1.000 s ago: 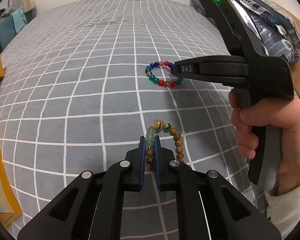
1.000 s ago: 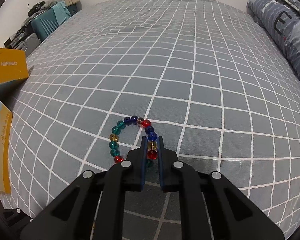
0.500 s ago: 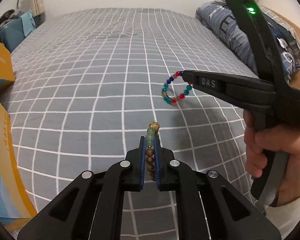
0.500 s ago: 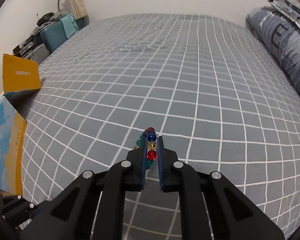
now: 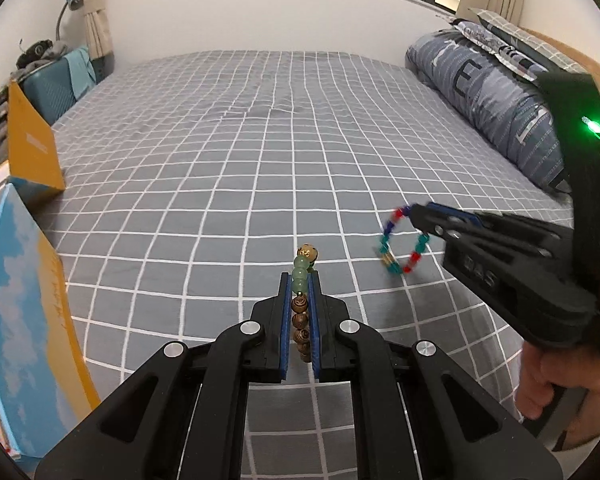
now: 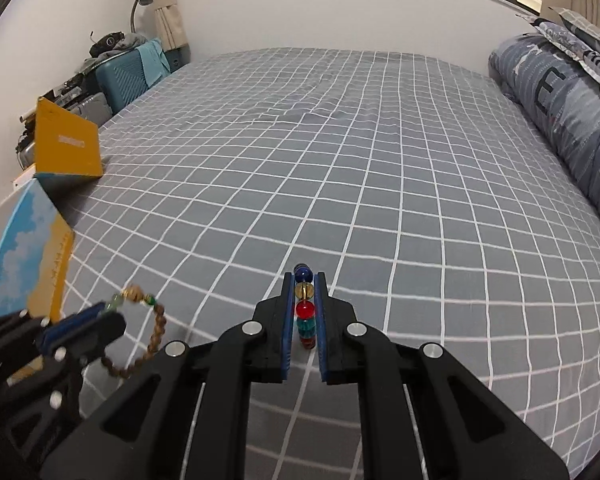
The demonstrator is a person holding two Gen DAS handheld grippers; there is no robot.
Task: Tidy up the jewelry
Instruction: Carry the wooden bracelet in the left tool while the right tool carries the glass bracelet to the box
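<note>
My left gripper (image 5: 300,280) is shut on a wooden-and-green bead bracelet (image 5: 301,312) and holds it above the bed; the bracelet also shows in the right wrist view (image 6: 152,332), hanging from the left gripper (image 6: 100,314). My right gripper (image 6: 304,280) is shut on a colourful glass bead bracelet (image 6: 304,308), lifted off the bed. In the left wrist view that bracelet (image 5: 400,240) hangs as a blurred loop from the right gripper (image 5: 416,210) at the right.
A grey checked bedsheet (image 5: 260,168) fills both views. An orange and blue open box (image 5: 28,264) stands at the left edge, its lid (image 6: 66,144) raised. A folded blue duvet (image 5: 496,96) lies along the right. A teal suitcase (image 6: 128,76) stands beyond the bed.
Both grippers have lifted their bracelets off the bedsheet and risen; the views now look further across the bed. The coloured bracelet swings under the right gripper.
</note>
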